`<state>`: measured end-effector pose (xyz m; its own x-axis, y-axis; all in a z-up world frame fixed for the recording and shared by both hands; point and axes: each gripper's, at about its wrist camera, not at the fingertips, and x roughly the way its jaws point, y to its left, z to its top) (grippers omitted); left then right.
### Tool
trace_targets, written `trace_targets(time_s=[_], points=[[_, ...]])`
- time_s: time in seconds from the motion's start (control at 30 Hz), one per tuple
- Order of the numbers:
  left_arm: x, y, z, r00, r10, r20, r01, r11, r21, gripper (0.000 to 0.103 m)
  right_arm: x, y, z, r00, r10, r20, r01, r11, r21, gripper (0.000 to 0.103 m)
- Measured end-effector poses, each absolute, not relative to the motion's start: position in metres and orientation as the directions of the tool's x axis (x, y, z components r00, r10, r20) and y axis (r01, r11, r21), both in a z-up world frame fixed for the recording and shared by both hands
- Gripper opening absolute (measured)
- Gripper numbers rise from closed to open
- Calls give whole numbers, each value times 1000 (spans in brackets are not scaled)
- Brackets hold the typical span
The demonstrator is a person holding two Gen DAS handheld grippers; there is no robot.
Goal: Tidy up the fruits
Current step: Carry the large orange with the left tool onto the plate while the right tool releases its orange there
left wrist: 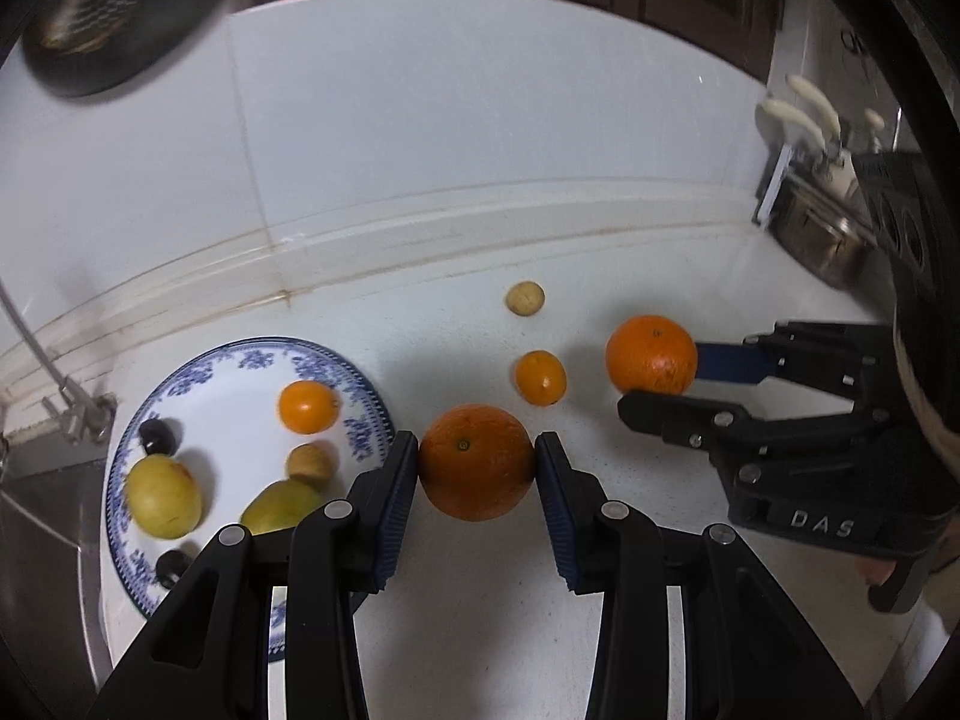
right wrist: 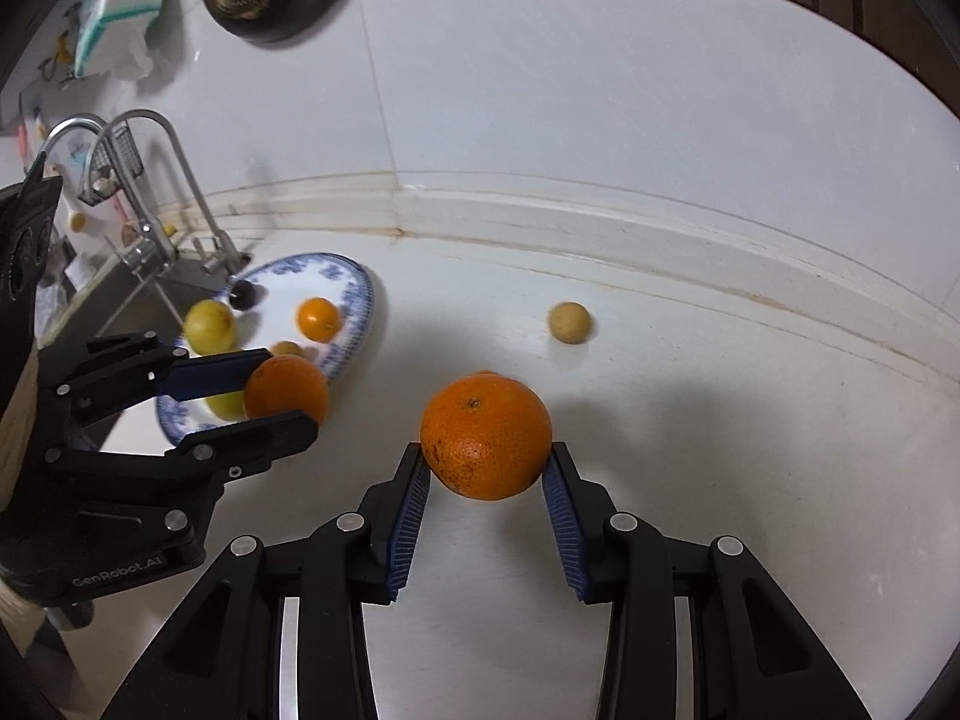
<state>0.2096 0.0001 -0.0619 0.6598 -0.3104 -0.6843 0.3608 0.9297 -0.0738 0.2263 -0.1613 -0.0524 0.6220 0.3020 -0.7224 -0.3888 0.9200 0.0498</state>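
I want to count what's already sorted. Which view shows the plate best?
The left wrist view: the plate lies close and nearly whole, with its fruit spread out and only the near edge behind the left tongs. In the right wrist view the plate is farther off, partly hidden by those tongs.

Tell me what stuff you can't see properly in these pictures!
- Small orange: in the right wrist view, almost all hidden behind the big orange that the right gripper grips.
- Plate: in the left wrist view, its near rim is covered by the left gripper.
- Dark round thing on the wall: blurred, cut off by the picture edge.
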Motion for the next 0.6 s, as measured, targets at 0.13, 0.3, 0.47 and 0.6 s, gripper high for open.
trace_targets(time_s=[0.13,0.3,0.47,0.6], points=[[197,18,-55,680,-304,-667,334,939,-88,39,218,-146,-45,628,323,-708,-405,913,57,40],[186,45,-50,703,-288,-650,302,949,-93,39,208,-120,-39,628,350,-695,-429,901,65,40],[182,72,-51,716,-265,-646,275,957,-88,39,204,-95,-36,627,364,-689,-446,893,66,40],[181,91,-53,721,-252,-645,262,961,-83,39,205,-74,-36,618,373,-692,-461,885,66,40]])
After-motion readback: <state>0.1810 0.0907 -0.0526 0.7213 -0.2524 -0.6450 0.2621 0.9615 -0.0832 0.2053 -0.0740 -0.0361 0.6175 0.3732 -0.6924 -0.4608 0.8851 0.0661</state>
